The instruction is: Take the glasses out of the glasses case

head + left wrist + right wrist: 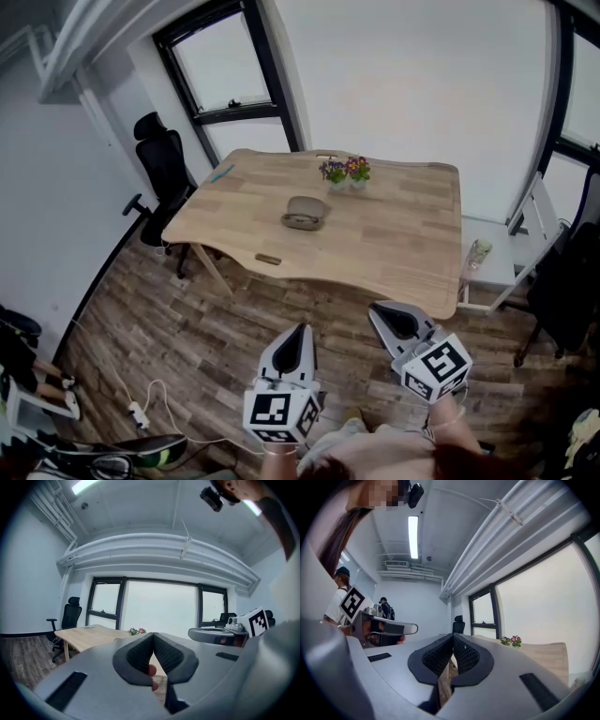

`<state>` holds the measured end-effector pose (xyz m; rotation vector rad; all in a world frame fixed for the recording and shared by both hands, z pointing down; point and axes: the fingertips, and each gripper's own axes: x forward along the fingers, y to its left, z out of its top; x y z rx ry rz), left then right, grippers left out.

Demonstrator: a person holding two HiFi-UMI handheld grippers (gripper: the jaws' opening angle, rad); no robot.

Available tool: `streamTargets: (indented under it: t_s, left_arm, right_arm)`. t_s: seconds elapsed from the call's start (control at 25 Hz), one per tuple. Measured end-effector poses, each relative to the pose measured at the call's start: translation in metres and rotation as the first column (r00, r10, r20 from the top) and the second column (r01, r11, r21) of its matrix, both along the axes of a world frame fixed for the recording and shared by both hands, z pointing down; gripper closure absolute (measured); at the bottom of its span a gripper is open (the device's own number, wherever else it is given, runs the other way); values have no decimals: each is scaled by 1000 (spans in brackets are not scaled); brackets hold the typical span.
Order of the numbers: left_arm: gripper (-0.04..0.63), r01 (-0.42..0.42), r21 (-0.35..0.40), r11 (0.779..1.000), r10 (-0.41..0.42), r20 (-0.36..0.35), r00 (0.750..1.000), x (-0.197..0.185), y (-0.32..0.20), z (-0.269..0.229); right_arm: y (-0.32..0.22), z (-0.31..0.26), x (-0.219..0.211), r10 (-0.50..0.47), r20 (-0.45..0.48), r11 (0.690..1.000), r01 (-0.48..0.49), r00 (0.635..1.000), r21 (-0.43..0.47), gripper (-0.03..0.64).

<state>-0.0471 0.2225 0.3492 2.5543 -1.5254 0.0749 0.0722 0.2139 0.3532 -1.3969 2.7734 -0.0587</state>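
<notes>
Left gripper [302, 330] and right gripper [377, 311] both clenched on nothing, short of the table's [403, 239] near edge, closed glasses case [306, 213] mid-table, flowers [345, 172] by far edge

**White room, wood floor**

A pale wooden worktop with wavy edges [394, 234] stands on a dark wood-plank floor [187, 319]. A black office chair [161, 155] sits beside it, near a black-framed window [225, 66]. The plain white walls [412, 84] are bare, and a long ceiling strip light [413, 536] glows.
</notes>
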Motion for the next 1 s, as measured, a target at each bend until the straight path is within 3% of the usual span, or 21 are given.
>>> streamTargets:
  t_s: [0.64, 1.0]
  left_arm:
    - [594, -9, -8, 1000, 9, -4, 1000, -43, -38, 11]
    - [594, -7, -5, 1000, 7, -6, 1000, -46, -64, 15]
  right_arm:
    - [-47, 5, -38, 37, -12, 999, -37, 999, -4, 617]
    - [-73, 9, -40, 50, -25, 999, -50, 998, 7, 617]
